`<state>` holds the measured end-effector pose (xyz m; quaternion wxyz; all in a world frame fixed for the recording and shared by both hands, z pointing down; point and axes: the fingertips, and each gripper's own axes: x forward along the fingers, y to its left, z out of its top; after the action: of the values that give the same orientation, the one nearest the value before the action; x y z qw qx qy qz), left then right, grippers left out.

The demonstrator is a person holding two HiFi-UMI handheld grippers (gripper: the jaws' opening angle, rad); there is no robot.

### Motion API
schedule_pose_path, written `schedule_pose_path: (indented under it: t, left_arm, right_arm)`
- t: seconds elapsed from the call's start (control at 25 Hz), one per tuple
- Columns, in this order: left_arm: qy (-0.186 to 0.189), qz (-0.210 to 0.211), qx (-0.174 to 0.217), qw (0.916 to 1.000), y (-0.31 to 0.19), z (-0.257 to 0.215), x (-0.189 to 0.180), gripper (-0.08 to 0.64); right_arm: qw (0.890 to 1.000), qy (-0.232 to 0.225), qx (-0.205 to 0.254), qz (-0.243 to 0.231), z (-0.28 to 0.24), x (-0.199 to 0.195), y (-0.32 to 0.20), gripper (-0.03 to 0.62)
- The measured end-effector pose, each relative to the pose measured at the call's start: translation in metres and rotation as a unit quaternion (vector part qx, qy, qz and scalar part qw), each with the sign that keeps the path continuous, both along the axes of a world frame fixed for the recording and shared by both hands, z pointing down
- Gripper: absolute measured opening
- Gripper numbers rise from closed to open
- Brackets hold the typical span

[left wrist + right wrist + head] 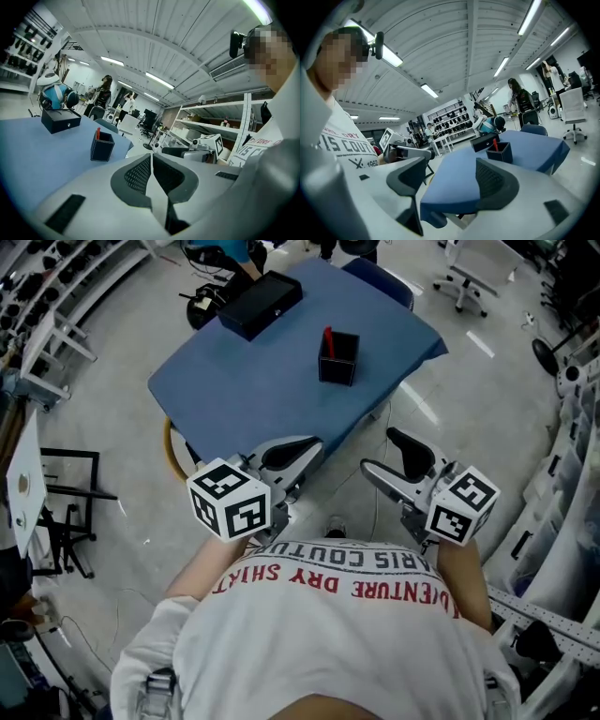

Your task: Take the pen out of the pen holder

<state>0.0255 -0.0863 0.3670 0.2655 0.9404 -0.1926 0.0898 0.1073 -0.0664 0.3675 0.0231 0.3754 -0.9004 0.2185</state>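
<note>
A dark square pen holder (337, 359) stands on the blue table (253, 390), with a red pen (328, 339) upright in it. Both grippers hang in the air short of the table's near edge, well away from the holder. My left gripper (315, 444) has its jaws together and holds nothing. My right gripper (380, 450) is open, with nothing between its fingers. In the left gripper view the shut left gripper (151, 157) points past the holder (102, 148) and pen (98, 133). In the right gripper view the open right gripper (451, 164) faces the table, holder (500, 153) and pen (495, 142).
A black box (261, 304) lies at the table's far left, behind the holder. An office chair (466, 277) stands on the floor at the back right. Racks and stands (56, 474) line the left side. People stand far back (520, 101).
</note>
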Motion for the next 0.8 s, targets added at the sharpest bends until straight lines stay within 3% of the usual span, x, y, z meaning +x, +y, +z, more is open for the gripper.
schedule_pose_path:
  t: [0.28,0.8]
  left_arm:
    - [-0.001,-0.026,0.008,0.9996,-0.037,0.002,0.033,0.037]
    - [0.005,-0.065,0.016,0.9977,-0.077,0.004,0.022,0.037]
  right_arm:
    - [1.000,0.001,-0.006,-0.028,0.011,0.030,-0.032,0.318]
    - [0.999,0.001,0.009,-0.037,-0.005,0.022,-0.088,0.316]
